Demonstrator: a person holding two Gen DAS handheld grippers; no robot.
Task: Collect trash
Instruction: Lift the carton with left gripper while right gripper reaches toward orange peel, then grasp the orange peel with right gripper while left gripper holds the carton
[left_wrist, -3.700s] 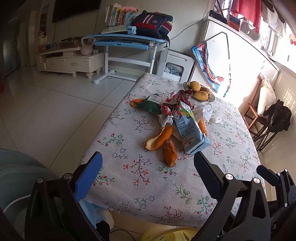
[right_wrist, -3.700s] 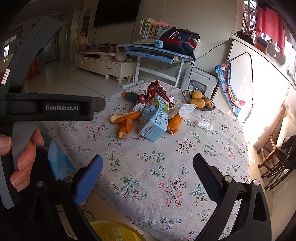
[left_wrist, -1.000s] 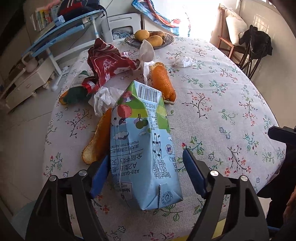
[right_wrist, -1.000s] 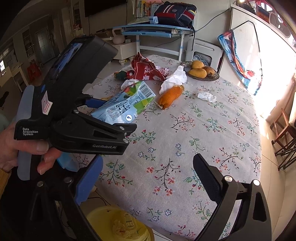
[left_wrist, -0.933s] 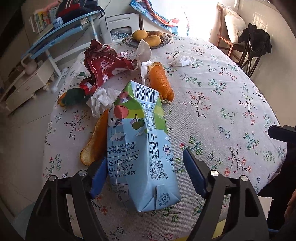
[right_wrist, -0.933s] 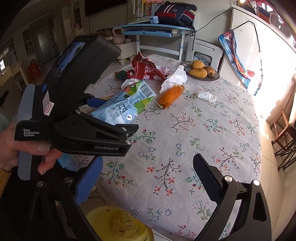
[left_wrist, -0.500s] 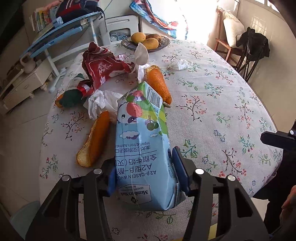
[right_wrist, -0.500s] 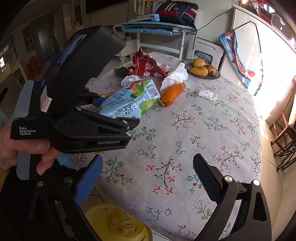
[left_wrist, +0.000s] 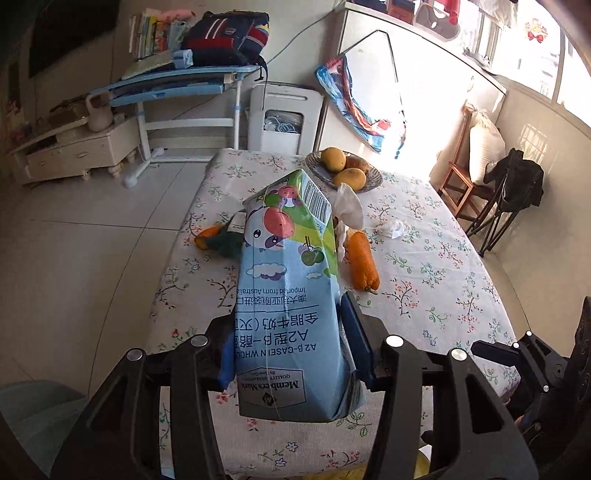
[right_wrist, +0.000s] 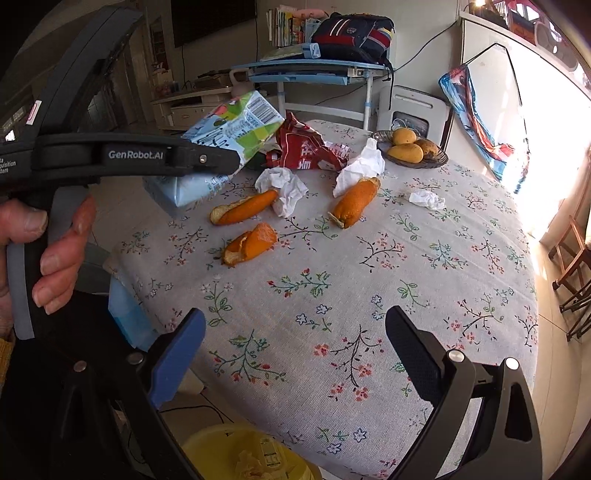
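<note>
My left gripper (left_wrist: 290, 347) is shut on a blue and green milk carton (left_wrist: 291, 295) and holds it in the air above the table; the carton also shows in the right wrist view (right_wrist: 225, 147). On the floral tablecloth (right_wrist: 369, 280) lie orange peels (right_wrist: 251, 242), crumpled white tissues (right_wrist: 284, 186), a red snack bag (right_wrist: 306, 149) and a small tissue (right_wrist: 426, 199). My right gripper (right_wrist: 295, 350) is open and empty over the near table edge. A yellow trash bin (right_wrist: 243, 454) with trash in it stands below the table edge.
A bowl of mangoes (right_wrist: 410, 149) stands at the far side of the table. A blue desk with a backpack (left_wrist: 221, 37) and a white appliance (left_wrist: 284, 110) stand behind. Chairs (left_wrist: 498, 195) are on the right.
My left gripper closed on the milk carton and lifted it off the table, uncovering the peels underneath. My right gripper stayed open near the table edge.
</note>
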